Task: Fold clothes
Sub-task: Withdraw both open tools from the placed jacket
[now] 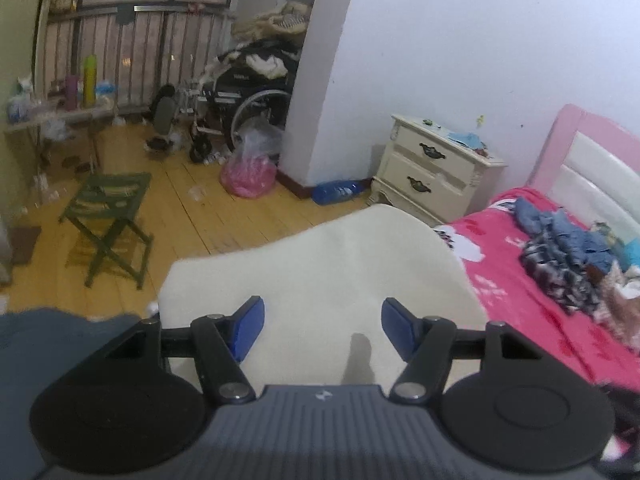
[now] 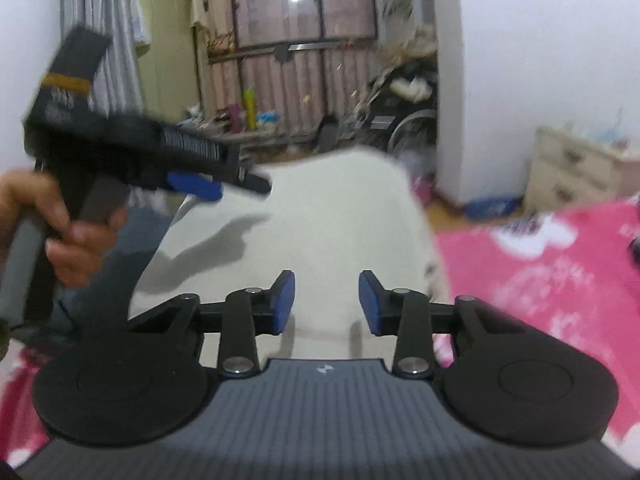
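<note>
On the near edge of the bed (image 1: 532, 312), a cream-white garment (image 1: 320, 264) lies spread over the pink floral bedspread, its far end humped up toward the wooden floor (image 1: 200, 220). Above that cloth hangs the left claw (image 1: 322, 330), its blue pads (image 1: 250, 330) set wide apart with nothing between them. The right claw (image 2: 326, 304) sits over the same garment (seen here as a blurred white mass) with its blue pads likewise parted and empty, though a little closer together. From the right wrist view, the left claw appears again at upper left, gripped by the person's left hand (image 2: 60, 232) and casting a shadow on the cloth; this view is smeared, so fine detail is lost. Beside the garment's left edge lies some dark blue fabric (image 1: 48, 344). Further up the bed, near the pink headboard (image 1: 568, 140), sits a heap of blue and patterned clothes (image 1: 568, 256), well apart from the white one. A cream nightstand (image 1: 432, 168) stands against the wall, and a green folding stool (image 1: 108, 216) rests on the floor.
</note>
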`<action>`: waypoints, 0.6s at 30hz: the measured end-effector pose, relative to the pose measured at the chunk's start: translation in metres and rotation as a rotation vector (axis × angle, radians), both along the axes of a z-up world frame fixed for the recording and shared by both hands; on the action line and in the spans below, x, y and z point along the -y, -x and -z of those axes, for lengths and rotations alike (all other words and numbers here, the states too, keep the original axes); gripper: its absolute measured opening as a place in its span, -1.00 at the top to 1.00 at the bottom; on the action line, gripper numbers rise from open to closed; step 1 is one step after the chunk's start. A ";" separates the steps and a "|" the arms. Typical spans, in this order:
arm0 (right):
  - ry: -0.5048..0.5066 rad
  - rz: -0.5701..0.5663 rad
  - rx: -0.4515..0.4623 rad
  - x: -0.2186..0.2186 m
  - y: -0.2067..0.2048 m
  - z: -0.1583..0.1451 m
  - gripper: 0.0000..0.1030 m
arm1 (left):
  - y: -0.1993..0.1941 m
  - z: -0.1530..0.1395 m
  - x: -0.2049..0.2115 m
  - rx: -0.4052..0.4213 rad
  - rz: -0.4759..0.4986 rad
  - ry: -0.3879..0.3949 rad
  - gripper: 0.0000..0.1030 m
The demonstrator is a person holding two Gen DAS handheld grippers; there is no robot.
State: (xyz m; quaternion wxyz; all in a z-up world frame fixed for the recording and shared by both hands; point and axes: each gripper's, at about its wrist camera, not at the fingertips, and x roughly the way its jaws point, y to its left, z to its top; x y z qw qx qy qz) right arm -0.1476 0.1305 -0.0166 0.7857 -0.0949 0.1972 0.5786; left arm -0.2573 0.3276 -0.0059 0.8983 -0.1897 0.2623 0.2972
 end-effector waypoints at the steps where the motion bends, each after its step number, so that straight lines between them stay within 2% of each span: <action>1: -0.001 0.016 0.012 -0.002 -0.003 0.000 0.50 | -0.004 0.002 -0.001 -0.010 -0.006 -0.013 -0.29; 3: 0.053 0.043 -0.001 -0.012 -0.011 0.010 0.56 | -0.011 0.007 -0.002 -0.039 -0.022 -0.033 -0.30; 6: 0.176 0.068 -0.050 -0.028 -0.023 0.042 0.61 | -0.022 0.015 -0.001 -0.085 -0.013 -0.070 -0.30; 8: 0.152 0.093 -0.118 -0.027 -0.034 0.059 0.63 | -0.026 0.016 0.003 -0.100 0.005 -0.100 -0.30; 11: 0.145 0.101 -0.162 -0.022 -0.041 0.054 0.64 | -0.031 0.017 0.005 -0.128 0.011 -0.127 -0.33; 16: 0.038 0.111 -0.119 -0.014 -0.035 0.023 0.67 | -0.029 0.016 0.002 -0.119 0.009 -0.116 -0.34; 18: 0.037 0.089 -0.084 -0.012 -0.028 0.020 0.67 | -0.029 0.015 0.002 -0.118 0.007 -0.115 -0.34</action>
